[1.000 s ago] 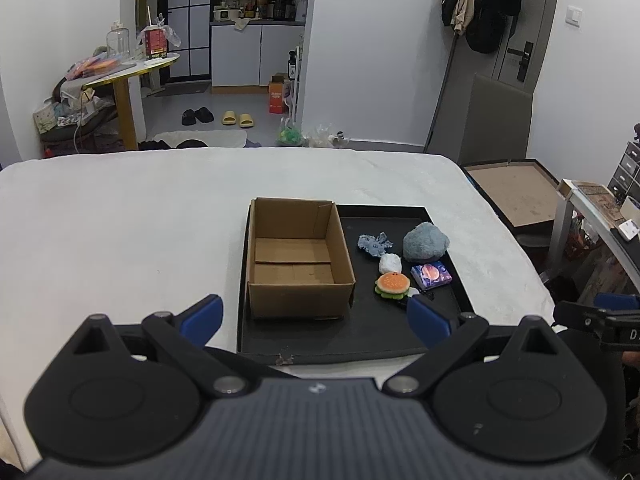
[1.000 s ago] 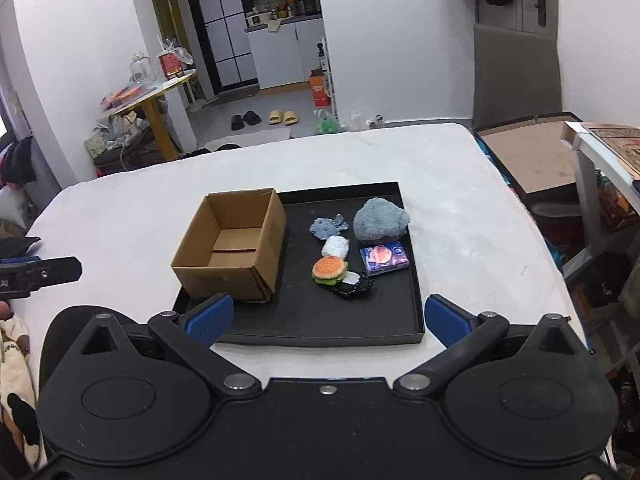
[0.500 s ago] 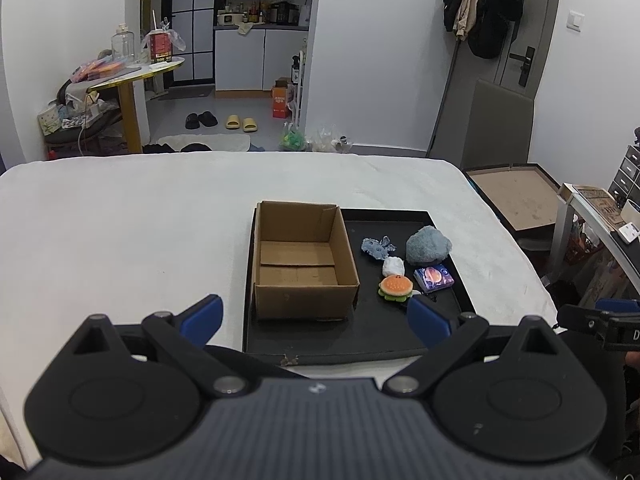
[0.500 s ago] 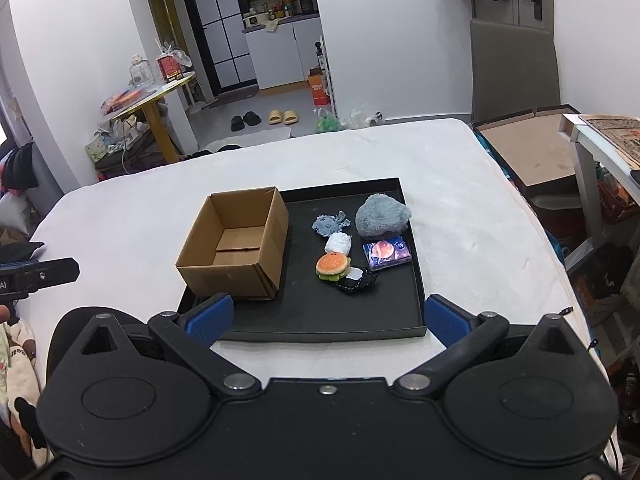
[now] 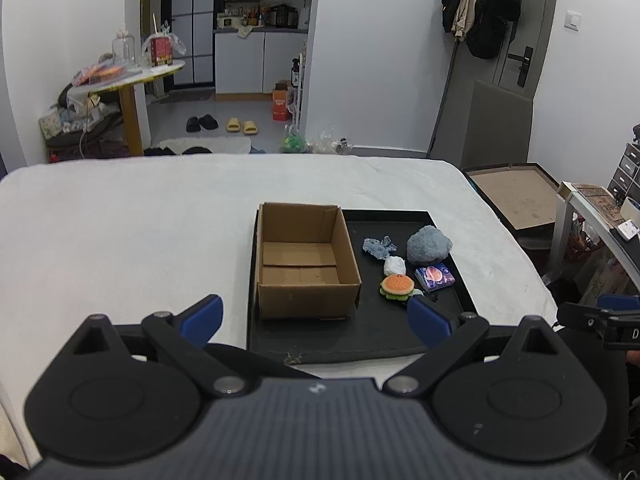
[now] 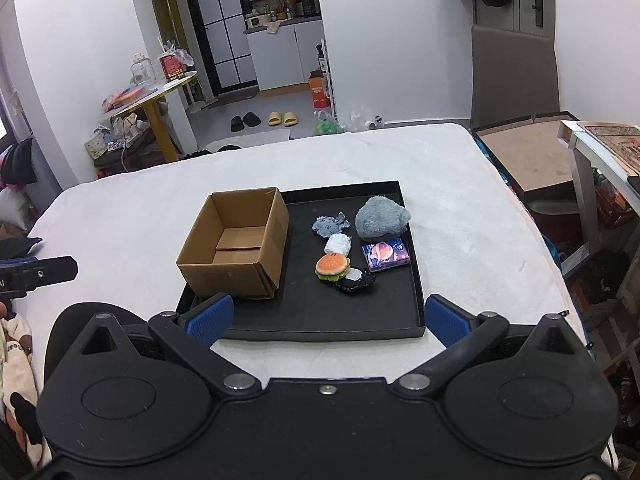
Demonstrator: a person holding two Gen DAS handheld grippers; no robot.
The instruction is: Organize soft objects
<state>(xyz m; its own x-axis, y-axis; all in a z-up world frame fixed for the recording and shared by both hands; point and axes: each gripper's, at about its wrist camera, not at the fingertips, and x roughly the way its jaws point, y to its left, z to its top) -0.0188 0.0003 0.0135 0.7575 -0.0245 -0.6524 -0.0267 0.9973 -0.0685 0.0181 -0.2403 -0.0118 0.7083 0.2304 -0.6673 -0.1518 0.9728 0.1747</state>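
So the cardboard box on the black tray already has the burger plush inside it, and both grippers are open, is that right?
Not quite. The cardboard box is empty; the burger plush lies on the black tray beside it, as the right wrist view shows. Both grippers, left and right, are open.

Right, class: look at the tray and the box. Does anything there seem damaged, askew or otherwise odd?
One small thing: the tray has a chipped spot on its near edge, seen in the left wrist view. The box stands upright and empty, slightly angled to the tray's sides. The soft items beside it, such as the burger toy, lie loose. Nothing is spilled.

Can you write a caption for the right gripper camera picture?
Open right gripper above a black tray holding an empty box and soft toys.
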